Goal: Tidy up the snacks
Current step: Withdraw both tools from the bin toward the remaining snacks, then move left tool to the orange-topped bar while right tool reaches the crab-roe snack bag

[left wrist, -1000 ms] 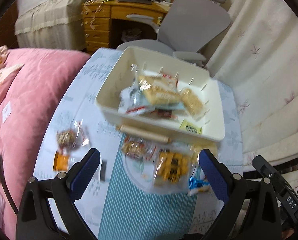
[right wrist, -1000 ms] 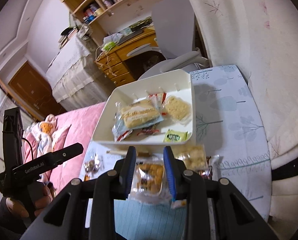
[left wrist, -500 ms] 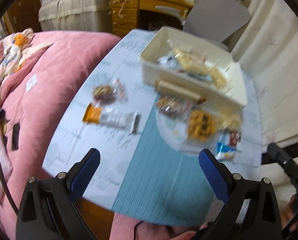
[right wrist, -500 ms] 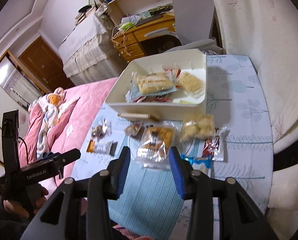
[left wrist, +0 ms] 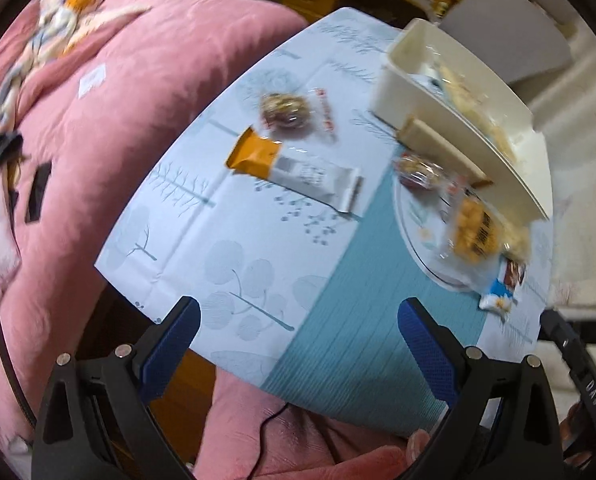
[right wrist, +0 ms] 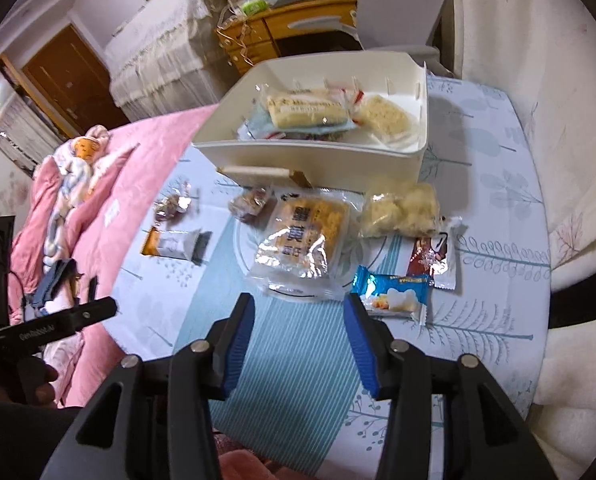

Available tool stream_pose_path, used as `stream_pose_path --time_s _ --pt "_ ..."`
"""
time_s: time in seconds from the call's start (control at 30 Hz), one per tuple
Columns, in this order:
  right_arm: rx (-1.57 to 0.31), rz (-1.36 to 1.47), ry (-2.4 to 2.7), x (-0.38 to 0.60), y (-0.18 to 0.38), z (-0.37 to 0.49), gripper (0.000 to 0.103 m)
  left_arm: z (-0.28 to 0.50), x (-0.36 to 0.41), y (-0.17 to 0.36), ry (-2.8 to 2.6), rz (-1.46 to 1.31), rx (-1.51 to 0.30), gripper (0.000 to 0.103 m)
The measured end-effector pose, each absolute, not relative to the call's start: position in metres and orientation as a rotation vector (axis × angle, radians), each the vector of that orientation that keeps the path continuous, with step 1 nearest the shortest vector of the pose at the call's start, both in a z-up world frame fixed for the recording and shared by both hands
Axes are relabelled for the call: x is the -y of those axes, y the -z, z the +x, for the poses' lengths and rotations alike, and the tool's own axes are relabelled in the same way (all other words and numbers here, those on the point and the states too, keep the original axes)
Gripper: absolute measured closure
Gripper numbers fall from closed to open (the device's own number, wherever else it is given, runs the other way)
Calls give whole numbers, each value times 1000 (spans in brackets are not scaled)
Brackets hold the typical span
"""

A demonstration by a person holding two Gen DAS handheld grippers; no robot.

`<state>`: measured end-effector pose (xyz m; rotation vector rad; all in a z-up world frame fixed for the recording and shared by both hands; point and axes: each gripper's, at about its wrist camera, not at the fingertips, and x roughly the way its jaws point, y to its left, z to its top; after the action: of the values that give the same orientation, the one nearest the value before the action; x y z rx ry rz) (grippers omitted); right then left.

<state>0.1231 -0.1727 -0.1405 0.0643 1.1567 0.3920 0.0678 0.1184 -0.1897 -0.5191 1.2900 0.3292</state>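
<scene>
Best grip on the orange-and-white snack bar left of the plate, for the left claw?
Take the orange-and-white snack bar across its narrow width at mid-length, coming from above. It lies flat and alone on the tablecloth, long sides free, so the open left claw probably closes cleanly there.

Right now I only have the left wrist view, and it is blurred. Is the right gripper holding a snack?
Observer: No. The right gripper holds nothing; its jaws are opening above the striped mat.
Operator: Where is the orange biscuit packet?
Observer: The orange biscuit packet lies flat on the plate, just ahead of that gripper.
Operator: What is in the white bin?
Observer: The white bin holds a long pale bar packet and a square pale cake packet, among other wrappers.
</scene>
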Motion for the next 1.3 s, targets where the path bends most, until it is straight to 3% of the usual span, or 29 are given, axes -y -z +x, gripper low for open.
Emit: stream_pose_path --time_s 0.1,0.43,0.6,1.07,1.17,1.3 --pt "-1187 65 -358 166 147 128 44 75 -141 206 -346 -589 -1325 4" --pt "-1300 128 -181 141 176 158 36 122 -200 242 -343 -770 -1373 4" --pt "-1337 144 -104 132 191 174 24 148 -212 263 -377 -832 -1423 4" --pt "-1455 9 -108 97 233 210 19 183 -216 305 -459 -921 -1514 7" --pt "-1455 -8 -110 94 237 215 15 193 -212 313 -453 -921 -1545 15" --pt "-1456 -35 -101 89 244 221 13 202 -207 317 -454 -917 -1552 19"
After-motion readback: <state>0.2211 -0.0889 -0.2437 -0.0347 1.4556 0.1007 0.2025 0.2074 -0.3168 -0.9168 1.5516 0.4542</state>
